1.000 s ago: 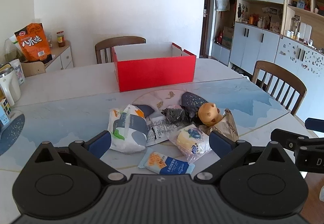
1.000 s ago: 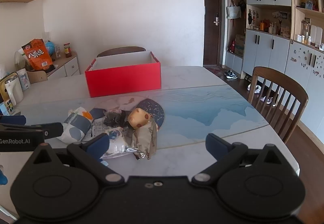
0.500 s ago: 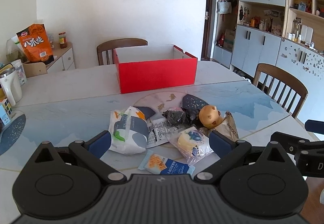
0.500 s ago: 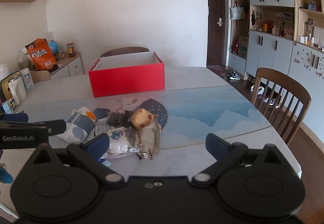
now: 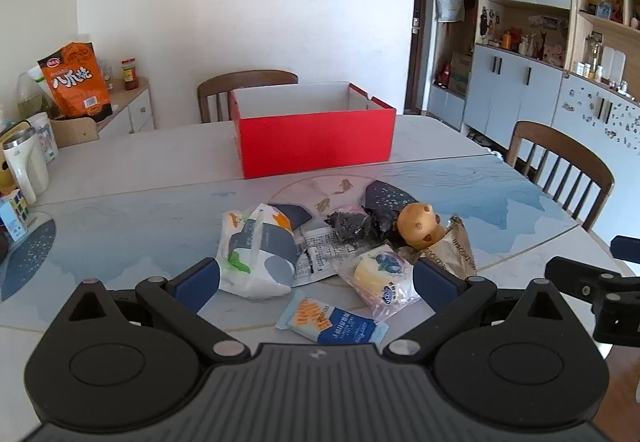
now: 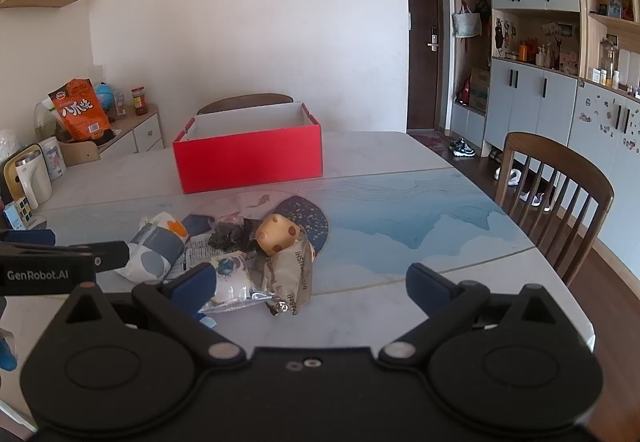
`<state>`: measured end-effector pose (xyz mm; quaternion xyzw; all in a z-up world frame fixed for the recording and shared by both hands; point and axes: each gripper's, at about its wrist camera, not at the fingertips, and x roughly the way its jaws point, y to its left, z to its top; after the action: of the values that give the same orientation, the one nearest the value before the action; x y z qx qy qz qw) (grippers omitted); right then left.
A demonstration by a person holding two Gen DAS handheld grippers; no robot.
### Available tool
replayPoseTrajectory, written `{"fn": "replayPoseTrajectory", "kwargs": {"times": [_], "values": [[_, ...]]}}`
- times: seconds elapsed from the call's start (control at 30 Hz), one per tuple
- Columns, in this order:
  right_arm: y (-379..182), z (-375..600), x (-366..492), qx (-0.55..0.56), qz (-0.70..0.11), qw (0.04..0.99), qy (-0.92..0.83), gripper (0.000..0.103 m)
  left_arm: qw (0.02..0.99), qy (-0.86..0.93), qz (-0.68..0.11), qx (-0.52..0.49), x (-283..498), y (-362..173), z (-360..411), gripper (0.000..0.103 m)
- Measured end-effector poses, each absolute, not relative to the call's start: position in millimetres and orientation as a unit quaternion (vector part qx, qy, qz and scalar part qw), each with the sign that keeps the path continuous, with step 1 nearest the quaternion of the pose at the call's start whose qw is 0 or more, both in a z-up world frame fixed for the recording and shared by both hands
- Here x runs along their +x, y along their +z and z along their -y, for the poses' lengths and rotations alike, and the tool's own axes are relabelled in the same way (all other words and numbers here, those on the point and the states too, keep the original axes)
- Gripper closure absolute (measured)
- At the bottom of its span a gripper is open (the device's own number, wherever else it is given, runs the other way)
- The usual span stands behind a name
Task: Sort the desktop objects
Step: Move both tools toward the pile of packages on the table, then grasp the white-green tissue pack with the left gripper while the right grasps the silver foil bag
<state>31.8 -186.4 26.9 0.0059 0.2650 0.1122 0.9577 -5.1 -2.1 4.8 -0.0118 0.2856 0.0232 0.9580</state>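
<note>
A pile of snack packets lies on the table in front of an open red box. In the left wrist view it holds a white and grey pouch, a dark wrapped item, a tan spotted toy, a blueberry bun packet, a blue cracker packet and a brown wrapper. My left gripper hangs open just before the pile, holding nothing. My right gripper is open too, near the brown wrapper and toy, with the red box behind.
Wooden chairs stand behind the box and at the right side. A white kettle and small boxes sit at the left table edge. An orange snack bag stands on a side cabinet. Cupboards line the right wall.
Both grippers have risen slightly and drifted back a little; the pile and box sit lower in view. Nothing was taken hold of or let go.
</note>
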Motion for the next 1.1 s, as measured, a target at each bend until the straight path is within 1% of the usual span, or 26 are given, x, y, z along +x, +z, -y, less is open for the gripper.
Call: {"fn": "replayPoseTrajectory", "kwargs": {"times": [0.37, 0.8, 1.1], "values": [[29.1, 192.5, 28.1, -0.001, -0.256, 0.958, 0.132, 0.002, 0.961, 0.028, -0.276, -0.017, -11.1, 9.5, 6.6, 0.0], [38.4, 194.0, 25.8, -0.03, -0.239, 0.958, 0.156, 0.004, 0.96, 0.075, -0.268, -0.027, -18.4, 17.4, 0.9, 0.0], [34.0, 182.2, 44.1, -0.017, -0.25, 0.956, 0.151, 0.004, 0.961, 0.07, -0.267, -0.021, 1.2, 12.1, -19.9, 0.0]]}}
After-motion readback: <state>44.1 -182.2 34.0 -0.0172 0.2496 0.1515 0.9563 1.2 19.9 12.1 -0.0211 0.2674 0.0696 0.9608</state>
